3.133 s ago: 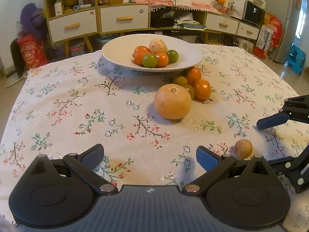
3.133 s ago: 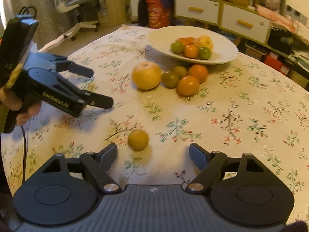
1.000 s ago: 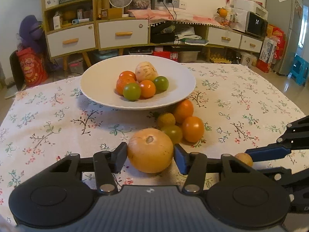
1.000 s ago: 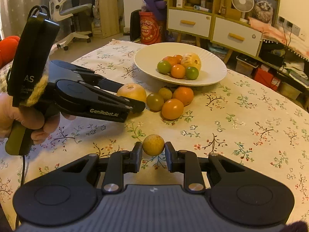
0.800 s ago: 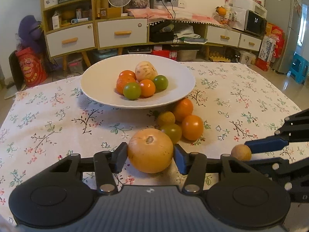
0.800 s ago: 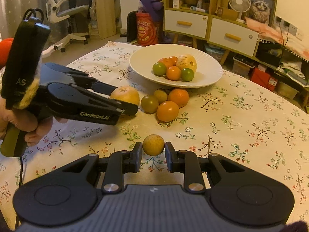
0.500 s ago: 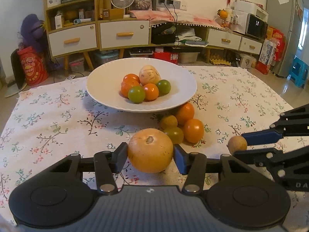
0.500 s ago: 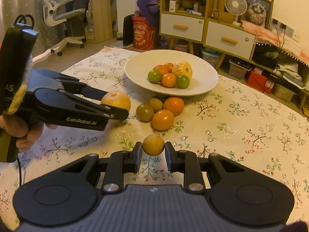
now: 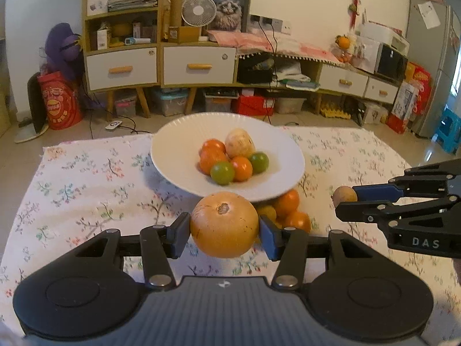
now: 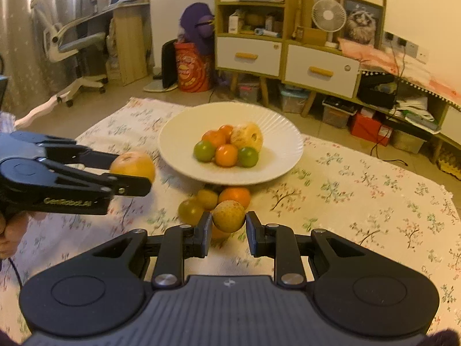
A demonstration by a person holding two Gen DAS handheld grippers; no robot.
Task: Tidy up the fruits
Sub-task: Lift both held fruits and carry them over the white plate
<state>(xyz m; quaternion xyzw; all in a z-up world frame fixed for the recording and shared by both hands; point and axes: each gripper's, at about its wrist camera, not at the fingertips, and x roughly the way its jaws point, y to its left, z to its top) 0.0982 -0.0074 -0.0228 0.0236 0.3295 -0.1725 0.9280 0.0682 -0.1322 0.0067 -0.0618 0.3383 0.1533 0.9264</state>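
1. Left tongs (image 9: pixel 224 232) clamp the big orange fruit (image 9: pixel 224 225) between their pads — clear of the table (image 9: pixel 86 178).
2. Right tongs (image 10: pixel 229 226) pinch a small yellow fruit (image 10: pixel 229 216).
3. Plate (image 9: pixel 173 155) of fruit lies just beyond both tongs.

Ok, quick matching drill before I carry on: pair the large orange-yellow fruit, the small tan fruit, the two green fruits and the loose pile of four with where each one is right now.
Things:
1. large orange-yellow fruit
2. small tan fruit
3. two green fruits
4. loose pile of four

Places:
A. on the tablecloth, just in front of the plate
B. held in the left claw
C. on the white plate
D. held in the right claw

Pairs: 1-B, 2-D, 3-C, 4-A
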